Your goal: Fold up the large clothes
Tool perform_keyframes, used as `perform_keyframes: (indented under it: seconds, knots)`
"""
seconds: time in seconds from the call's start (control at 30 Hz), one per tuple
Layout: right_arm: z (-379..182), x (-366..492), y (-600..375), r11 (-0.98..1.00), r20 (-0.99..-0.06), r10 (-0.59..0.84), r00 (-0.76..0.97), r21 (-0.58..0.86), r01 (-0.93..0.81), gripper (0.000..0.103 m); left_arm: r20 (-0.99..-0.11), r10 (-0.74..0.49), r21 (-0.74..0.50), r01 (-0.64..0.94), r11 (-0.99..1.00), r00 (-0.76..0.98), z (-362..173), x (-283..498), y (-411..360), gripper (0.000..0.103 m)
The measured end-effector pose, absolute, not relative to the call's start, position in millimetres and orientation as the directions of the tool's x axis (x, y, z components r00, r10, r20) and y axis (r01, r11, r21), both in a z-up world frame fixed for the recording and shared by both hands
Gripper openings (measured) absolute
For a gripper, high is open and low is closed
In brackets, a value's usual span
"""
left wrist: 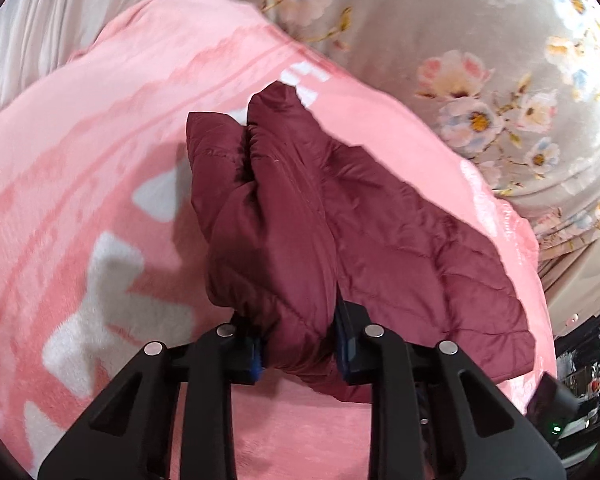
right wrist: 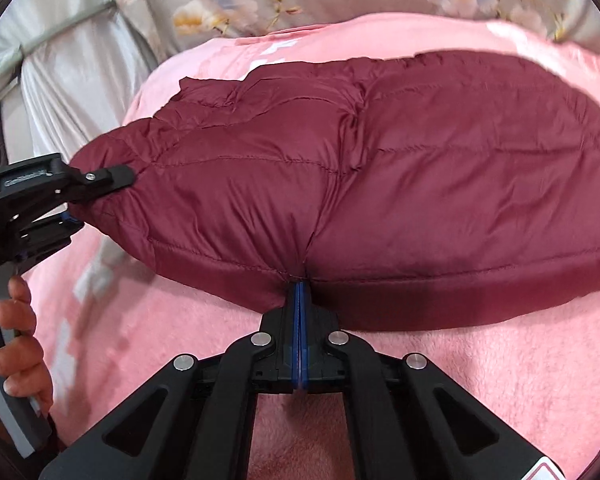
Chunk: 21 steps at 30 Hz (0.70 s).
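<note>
Left gripper and right gripper each clamp the maroon puffer jacket hem ahead; slick padded fabric could slip free, undoing the fold.

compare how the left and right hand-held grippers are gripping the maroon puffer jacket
The left hand-held gripper has its pads spread around a thick bunch of the maroon puffer jacket; the right hand-held gripper has its pads nearly together on a thin pinch of the hem. The left grips an end, the right the long near edge. Both are shut on the jacket over the pink blanket.
</note>
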State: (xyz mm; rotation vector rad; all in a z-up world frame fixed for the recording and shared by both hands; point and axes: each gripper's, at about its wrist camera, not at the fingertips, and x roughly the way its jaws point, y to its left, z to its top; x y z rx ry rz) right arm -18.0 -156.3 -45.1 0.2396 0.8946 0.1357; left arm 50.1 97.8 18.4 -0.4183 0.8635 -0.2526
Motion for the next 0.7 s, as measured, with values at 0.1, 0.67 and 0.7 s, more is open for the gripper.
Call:
perform_keyframes:
  seconds: [0.1, 0.67, 0.7]
  knots:
    - [-16.4, -37.8, -149.9, 0.976, -0.7, 0.182, 0.691, 0.212, -0.042, 0.0, -0.677, -0.376, -0.443, 0.058, 0.895, 0.632, 24.7, 51.5, 98.0, 0.025]
    - [-46.7, -8.2, -164.5, 0.983, -0.735, 0.137, 0.664, 0.183, 0.0, 0.0, -0.592, -0.449, -0.461, 0.176, 0.87, 0.669, 66.7, 40.2, 69.3, 0.021]
    - [-47.8, -9.7, -164.2, 0.983, -0.734, 0.136, 0.666, 0.182, 0.0, 0.0, -0.58, -0.465, -0.46, 0.202, 0.865, 0.669, 73.2, 38.6, 61.7, 0.021]
